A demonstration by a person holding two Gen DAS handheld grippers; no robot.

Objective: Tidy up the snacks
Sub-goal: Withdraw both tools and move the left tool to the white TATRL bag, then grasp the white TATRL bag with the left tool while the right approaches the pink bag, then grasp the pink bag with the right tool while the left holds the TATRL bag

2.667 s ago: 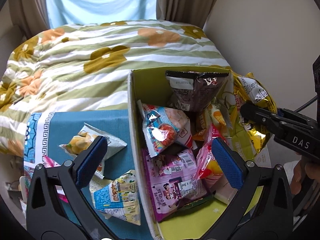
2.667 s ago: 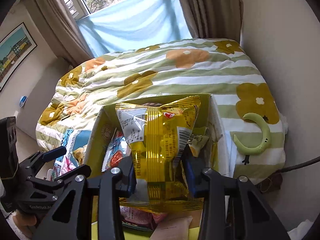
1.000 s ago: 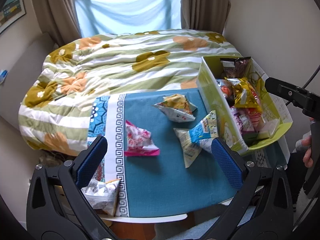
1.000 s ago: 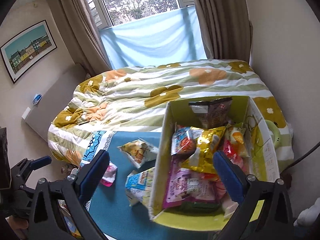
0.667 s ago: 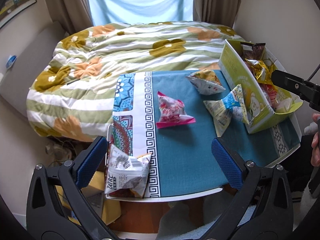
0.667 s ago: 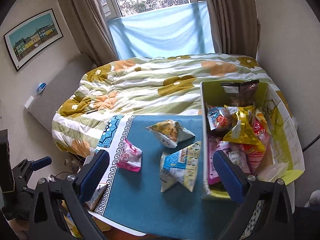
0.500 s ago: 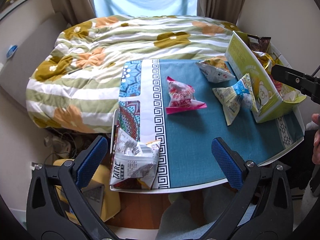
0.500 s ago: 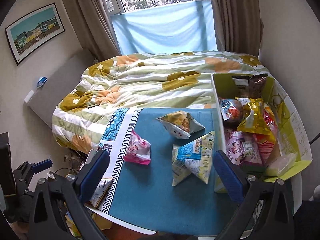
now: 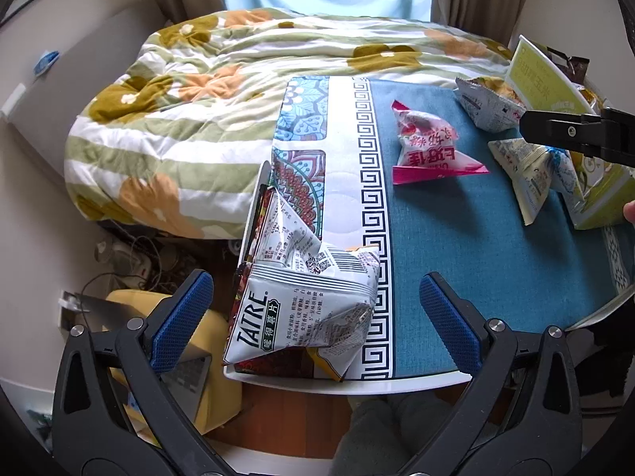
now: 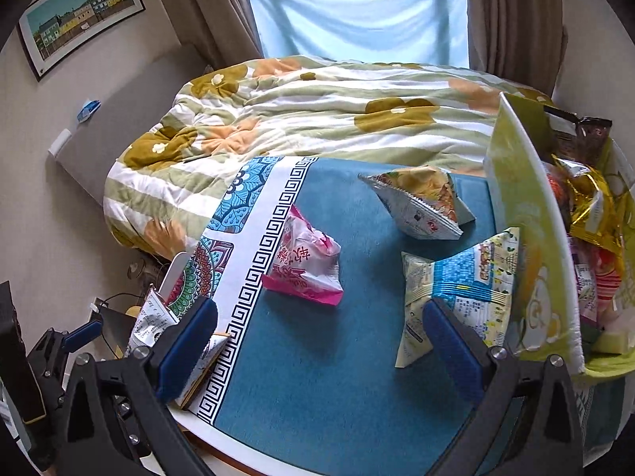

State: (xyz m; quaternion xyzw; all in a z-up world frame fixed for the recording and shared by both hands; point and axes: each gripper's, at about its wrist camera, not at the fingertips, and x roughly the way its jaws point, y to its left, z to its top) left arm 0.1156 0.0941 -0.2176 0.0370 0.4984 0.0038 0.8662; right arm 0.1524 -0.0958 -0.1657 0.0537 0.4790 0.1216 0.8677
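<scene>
A bed (image 10: 317,119) with a green-striped, flower-printed quilt lies beyond the surface (image 10: 337,357), which carries a teal cloth with a white key-pattern border. A framed picture (image 10: 79,16) hangs on the wall at the left, and curtains (image 10: 512,12) flank the window.

Four loose snack packs lie on the surface. A grey-white pack (image 9: 305,301) printed TATRE sits at the near left corner, part of it over the edge. A pink pack (image 10: 307,265) lies near the border strip. A pyramid pack with orange print (image 10: 420,202) lies further back, and a blue-and-white pack (image 10: 456,285) rests just beside the yellow-green box (image 10: 528,218).

The left hand-held gripper (image 9: 313,317) hovers with its blue pads wide apart, one on each side of the grey-white pack, not touching it. The right hand-held gripper (image 10: 321,353) is also spread wide and holds nothing; its right pad sits in front of the lower edge of the blue-and-white pack, contact unclear.

The box stands at the right edge of the surface, filled with snacks: a gold foil bag (image 10: 591,210) on top, a dark brown bag (image 10: 591,135) at the back, and red and pink packs below.
</scene>
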